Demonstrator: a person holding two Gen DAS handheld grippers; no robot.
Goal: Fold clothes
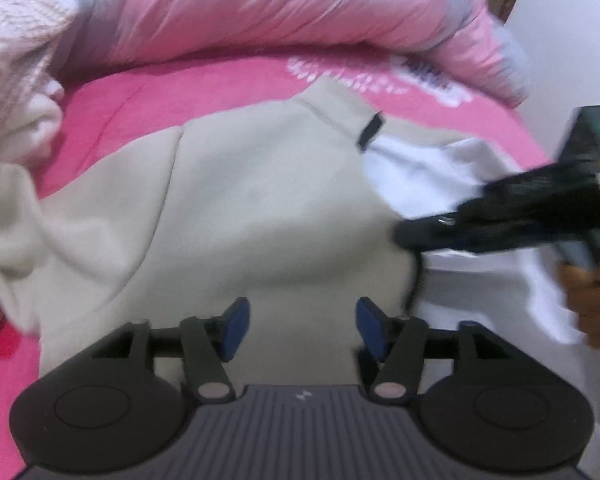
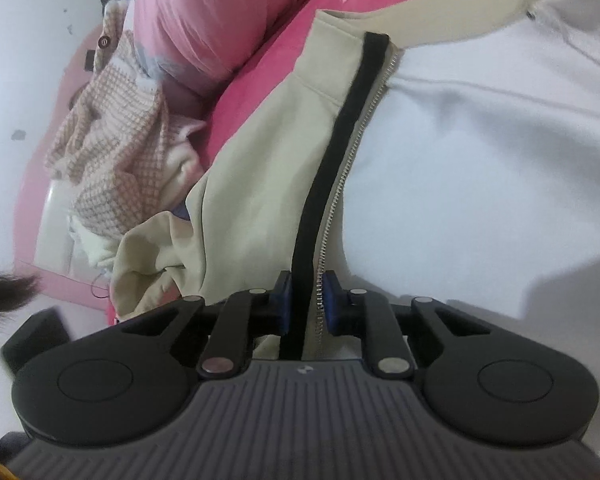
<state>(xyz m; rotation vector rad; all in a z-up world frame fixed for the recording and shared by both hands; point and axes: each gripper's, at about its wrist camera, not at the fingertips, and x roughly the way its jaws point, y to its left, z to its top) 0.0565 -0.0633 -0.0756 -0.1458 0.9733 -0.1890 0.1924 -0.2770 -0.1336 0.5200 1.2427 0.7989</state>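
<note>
Black zipper band (image 2: 332, 152): only right view shows.

Setting: home bedroom. Evidence: bed with pink sheet (image 1: 220, 84); rolled pink quilt (image 1: 260, 8) at 12 o'clock; checked garment (image 2: 112, 148) heaped at 9 o'clock; white wall (image 2: 20, 60) behind.

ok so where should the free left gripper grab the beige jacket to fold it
Probably the loose sleeve bunched at the left of the beige jacket. It lies raised in folds, so the open left gripper could come in from the left and pinch a ridge. The right gripper already clamps the zipper edge.
</note>
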